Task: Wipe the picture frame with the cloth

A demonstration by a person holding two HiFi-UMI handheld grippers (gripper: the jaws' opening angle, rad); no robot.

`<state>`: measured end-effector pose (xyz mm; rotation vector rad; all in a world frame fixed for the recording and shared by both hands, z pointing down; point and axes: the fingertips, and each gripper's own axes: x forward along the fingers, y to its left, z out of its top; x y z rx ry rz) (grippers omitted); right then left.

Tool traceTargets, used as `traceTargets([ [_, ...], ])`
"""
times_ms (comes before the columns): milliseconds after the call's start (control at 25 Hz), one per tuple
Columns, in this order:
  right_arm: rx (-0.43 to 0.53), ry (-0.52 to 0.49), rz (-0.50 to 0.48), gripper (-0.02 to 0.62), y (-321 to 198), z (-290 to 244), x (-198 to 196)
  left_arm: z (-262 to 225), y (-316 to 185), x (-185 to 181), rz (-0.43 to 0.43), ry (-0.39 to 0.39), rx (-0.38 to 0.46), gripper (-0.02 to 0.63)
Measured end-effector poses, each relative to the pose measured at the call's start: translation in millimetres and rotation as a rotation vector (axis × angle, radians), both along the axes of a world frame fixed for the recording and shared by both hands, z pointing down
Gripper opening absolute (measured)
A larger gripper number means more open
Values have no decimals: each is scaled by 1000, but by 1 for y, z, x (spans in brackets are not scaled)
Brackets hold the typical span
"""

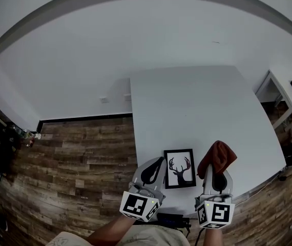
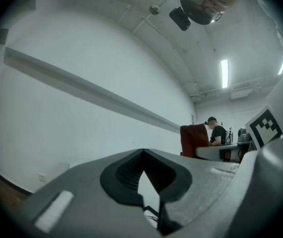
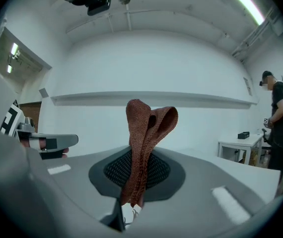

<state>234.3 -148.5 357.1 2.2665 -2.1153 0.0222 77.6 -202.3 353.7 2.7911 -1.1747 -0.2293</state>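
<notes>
Picture frame (image 1: 180,168): black border, deer-antler print, lying flat near the front edge of the table.

- White table (image 1: 202,101): large and bare apart from the frame. Wood floor to its left.
- Frame position: between the two grippers, slightly closer to the left one.
- Cloth (image 1: 217,158): rust-brown knit, bunched into a loose fold. It stands up out of the right gripper, just right of the frame. It looks clear of the frame, not resting on it.
- Right gripper (image 1: 216,177): jaws clamped on the lower end of the cloth. In the right gripper view the fold rises straight up from between them.
- Left gripper (image 1: 159,163): jaws pressed together at the tips with nothing between them, just beside the frame's left edge. I cannot tell whether it touches the frame.

Step in hand, as I judge it: the cloth is picked up and the wiping has not yet started.

The next move calls for carrying the cloth left and down until the loose fold lies on the frame's face, then stroking across it. The frame lies loose on a smooth top and may slide under the stroke, so the left gripper would likely need to brace the near-left edge.
</notes>
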Motion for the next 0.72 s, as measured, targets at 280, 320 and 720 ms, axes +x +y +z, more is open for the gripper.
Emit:
traceTargets([
  [280,74,-30,19,61,16,-1,-3,-4,2,-4,-4,10,23,3],
  [320,74,-35,19,61,17,-1,-3,-4,2,-4,-4,11,25,3],
  [720,84,-5,20,61,21,-9,-4,-12,6,-1,8,19,42,3],
])
